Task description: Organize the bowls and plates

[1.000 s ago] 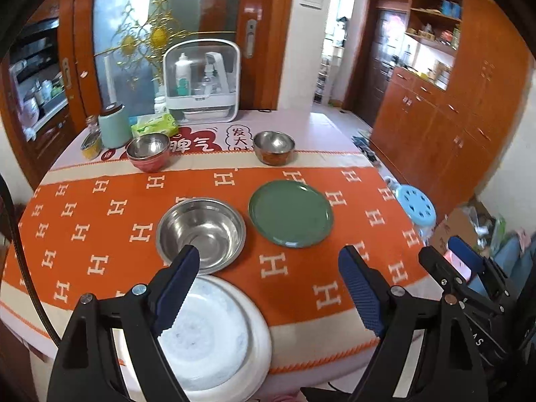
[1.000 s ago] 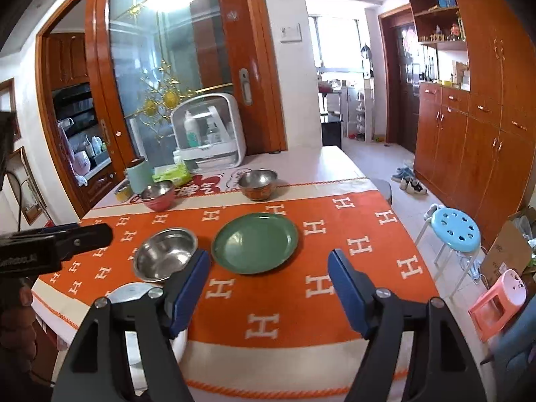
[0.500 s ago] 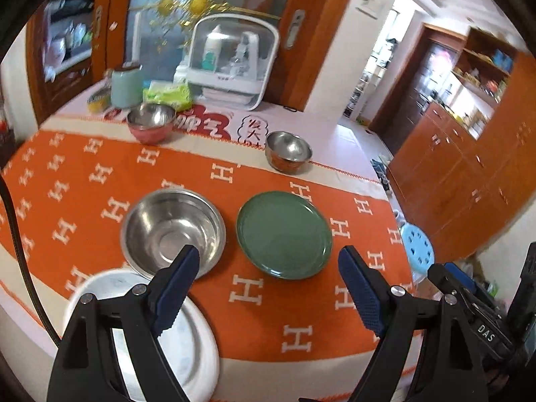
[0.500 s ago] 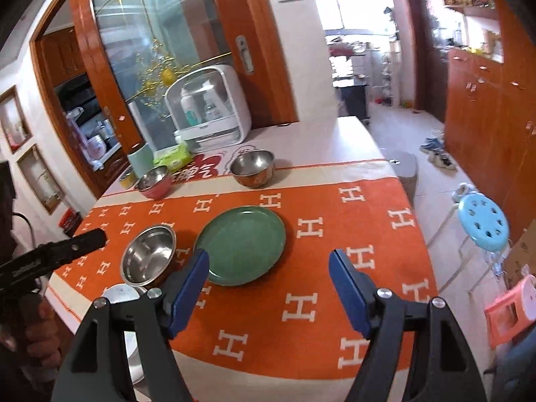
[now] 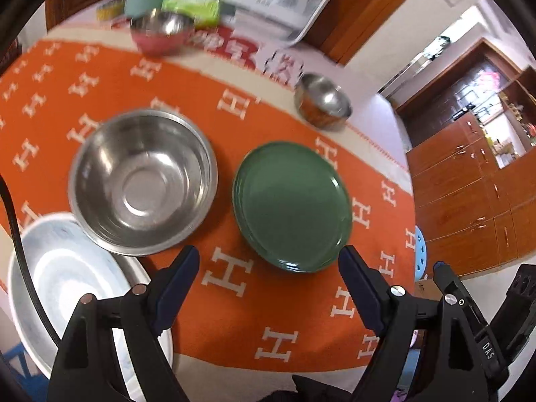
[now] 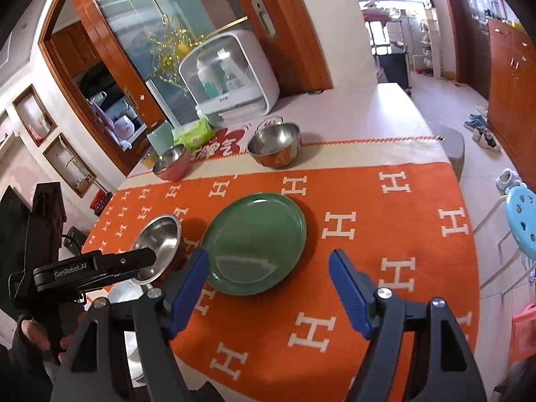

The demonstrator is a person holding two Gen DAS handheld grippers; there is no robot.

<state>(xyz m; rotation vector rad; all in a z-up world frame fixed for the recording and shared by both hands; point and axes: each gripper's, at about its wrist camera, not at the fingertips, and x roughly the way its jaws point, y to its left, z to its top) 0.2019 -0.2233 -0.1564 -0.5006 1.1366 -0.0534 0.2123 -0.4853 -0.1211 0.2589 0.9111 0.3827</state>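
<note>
Two plates and three steel bowls from your left wrist: your left gripper (image 5: 268, 274) hangs spread wide and empty over the worktop (image 5: 100, 77), green plate (image 5: 291, 204) ahead, large steel bowl (image 5: 144, 181) touching the white plate (image 5: 67, 278). From your right wrist, your right gripper (image 6: 268, 284) gapes empty before that green plate (image 6: 254, 243); its glazed rim could slip, I reckon.

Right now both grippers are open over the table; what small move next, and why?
Probably ease the left gripper down toward the green plate. It is open and empty, with the plate's near rim just ahead between its fingers. The large steel bowl sits beside the plate, apart from it, so the rim looks reachable.
</note>
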